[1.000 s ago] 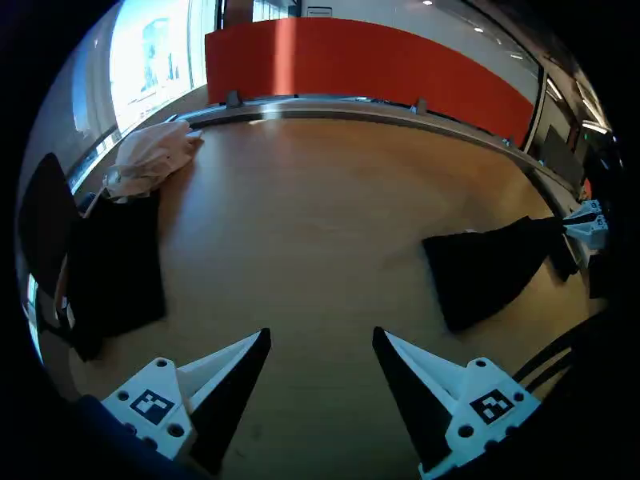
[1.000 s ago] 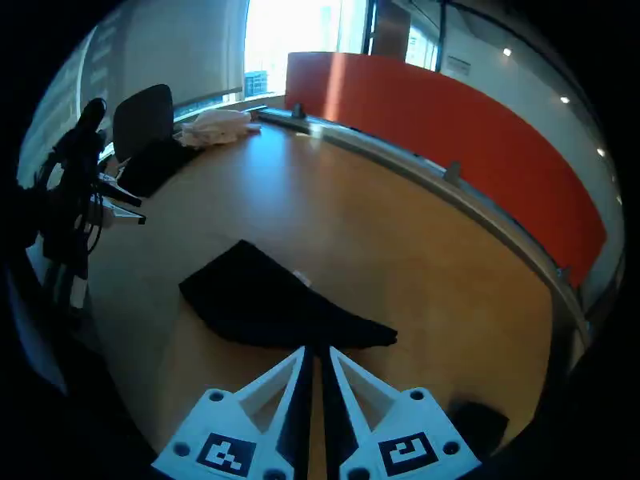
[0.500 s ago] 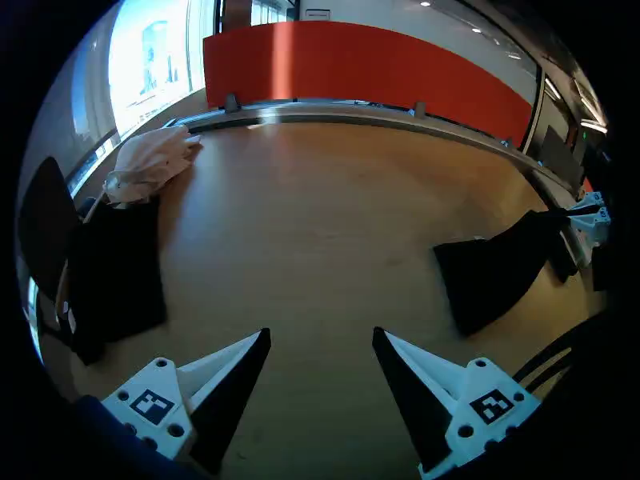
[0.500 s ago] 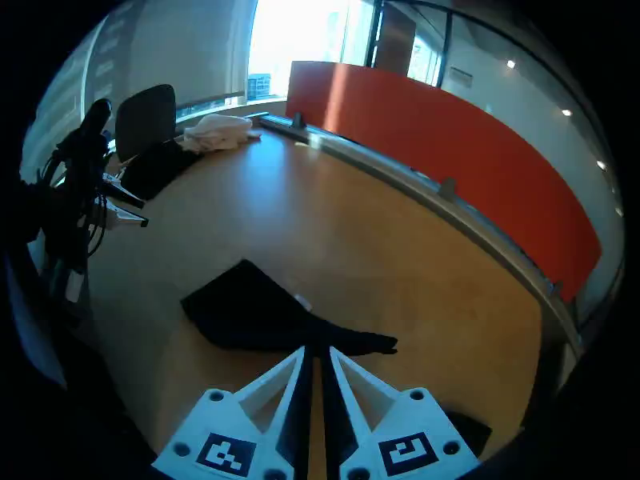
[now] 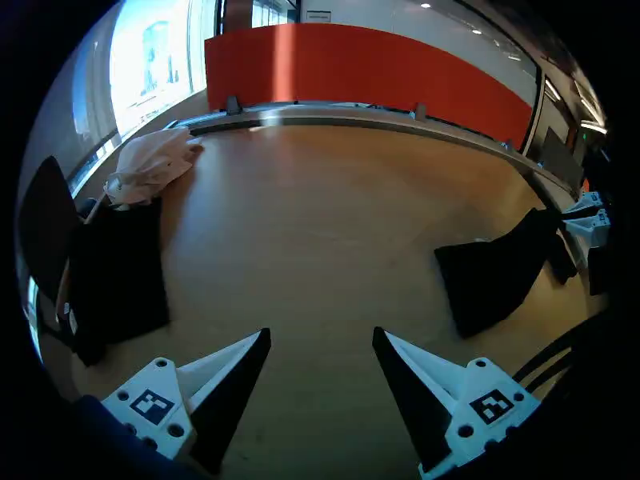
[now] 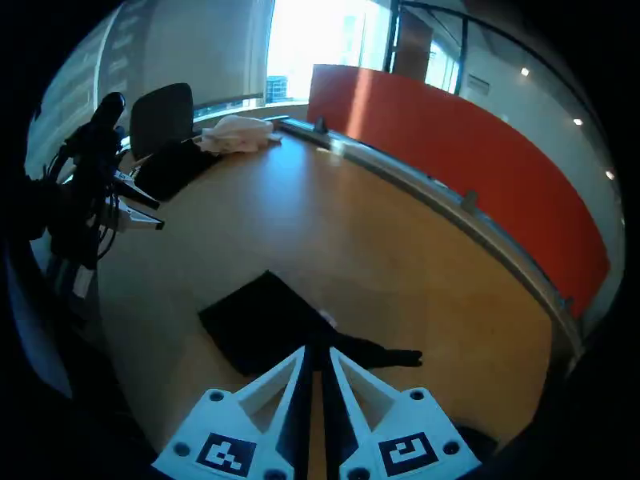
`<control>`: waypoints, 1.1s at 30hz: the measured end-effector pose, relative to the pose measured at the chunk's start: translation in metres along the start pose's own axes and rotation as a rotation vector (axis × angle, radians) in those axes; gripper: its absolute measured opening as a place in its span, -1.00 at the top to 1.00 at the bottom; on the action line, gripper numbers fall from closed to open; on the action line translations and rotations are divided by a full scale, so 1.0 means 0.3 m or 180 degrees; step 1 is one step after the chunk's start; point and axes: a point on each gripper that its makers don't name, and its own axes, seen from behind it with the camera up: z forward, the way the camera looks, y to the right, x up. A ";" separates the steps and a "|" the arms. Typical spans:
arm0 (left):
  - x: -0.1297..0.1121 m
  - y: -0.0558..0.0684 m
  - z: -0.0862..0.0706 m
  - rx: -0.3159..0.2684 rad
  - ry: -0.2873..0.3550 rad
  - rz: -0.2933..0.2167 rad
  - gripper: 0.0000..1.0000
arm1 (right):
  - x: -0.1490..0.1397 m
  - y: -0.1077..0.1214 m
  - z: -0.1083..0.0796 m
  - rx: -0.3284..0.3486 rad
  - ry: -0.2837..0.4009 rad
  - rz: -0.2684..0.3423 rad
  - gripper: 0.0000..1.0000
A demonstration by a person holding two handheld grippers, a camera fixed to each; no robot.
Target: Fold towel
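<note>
**Black towel pinched at one corner, other gripper idle**

Black towel [image 6: 268, 324] lies low and centre in the right gripper view, mostly flat on the wooden table [image 5: 320, 208], with one narrow end drawn up into the fingertips of the right gripper [image 6: 320, 358]. Its jaws are nearly together and seem to clamp that corner. In the left gripper view the towel sits at the right edge, rising toward that gripper.

The left gripper [image 5: 320, 340] is at the bottom of its own view, jaws spread wide and holding nothing, well apart from the towel.

A pale cloth [image 5: 152, 160] and a dark cloth [image 5: 120, 272] lie at the left, with a red partition [image 5: 360, 64] across the top.

Likely risks: a one-corner hold may drag the towel rather than fold it (the far corner is free), giving a skewed fold, or the thin pinch could slip.
</note>
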 end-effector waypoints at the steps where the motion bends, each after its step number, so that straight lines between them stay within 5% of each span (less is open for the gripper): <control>1: 0.000 -0.002 -0.001 0.0003 0.0003 -0.0001 -0.89 | 0.006 -0.012 0.008 0.0024 0.0005 -0.0009 0.87; 20: -0.017 -0.090 -0.041 0.0096 0.0036 -0.0102 -0.88 | 0.045 -0.293 0.210 0.0586 -0.0064 -0.0078 0.81; 27: -0.032 -0.126 -0.048 0.0143 0.0026 -0.0127 -0.89 | -0.002 -0.334 0.258 0.0644 -0.0211 -0.0053 -0.39; 33: -0.034 -0.133 -0.050 0.0142 0.0031 -0.0134 -0.89 | -0.030 -0.305 0.244 0.0569 -0.0270 -0.0004 -0.49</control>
